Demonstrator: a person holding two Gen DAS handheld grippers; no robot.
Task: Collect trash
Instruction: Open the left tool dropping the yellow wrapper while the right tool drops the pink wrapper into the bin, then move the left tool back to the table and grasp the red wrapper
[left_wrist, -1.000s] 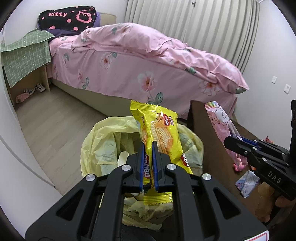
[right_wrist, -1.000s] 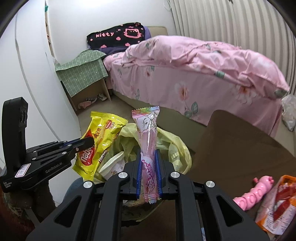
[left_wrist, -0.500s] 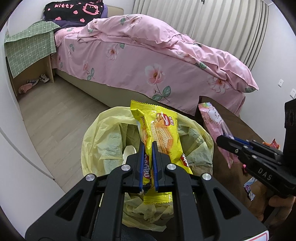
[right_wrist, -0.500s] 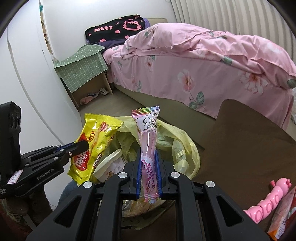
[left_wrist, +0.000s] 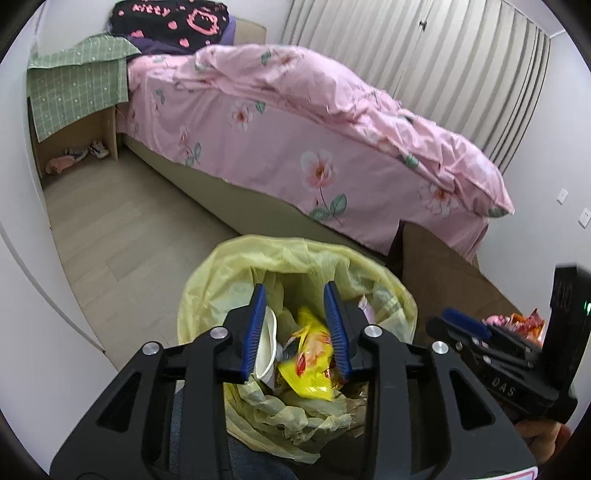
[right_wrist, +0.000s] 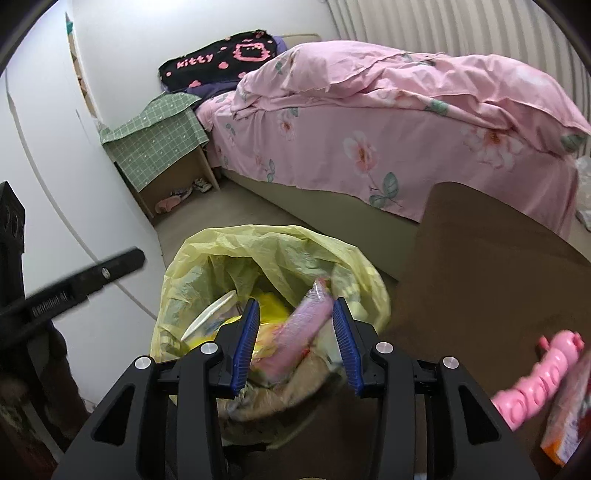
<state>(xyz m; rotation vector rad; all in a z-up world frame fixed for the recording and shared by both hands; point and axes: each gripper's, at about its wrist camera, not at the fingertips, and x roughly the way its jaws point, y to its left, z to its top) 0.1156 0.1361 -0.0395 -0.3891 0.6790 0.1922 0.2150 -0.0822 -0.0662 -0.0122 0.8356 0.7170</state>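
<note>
Yellow wrapper (left_wrist: 308, 363) and pink wrapper (right_wrist: 299, 334) lie released beneath both just-opened claws, left claw (left_wrist: 295, 328), right claw (right_wrist: 297, 341).

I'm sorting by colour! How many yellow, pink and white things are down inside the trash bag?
Yellow: 1, the wafer wrapper
Pink: 1, the candy wrapper
White: 1, the paper cup
Total: 3, all inside the trash bag; the crumpled scraps underneath are too blurred to count.

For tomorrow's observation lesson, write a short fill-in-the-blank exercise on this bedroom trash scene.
1. The bin bag is ____ in colour.
2. The jaws of the left gripper stand ____.
3. The pink wrapper is dropping into the ____.
4. The bedspread is ____ with flowers.

Missing words: yellow; open; bag; pink
</note>
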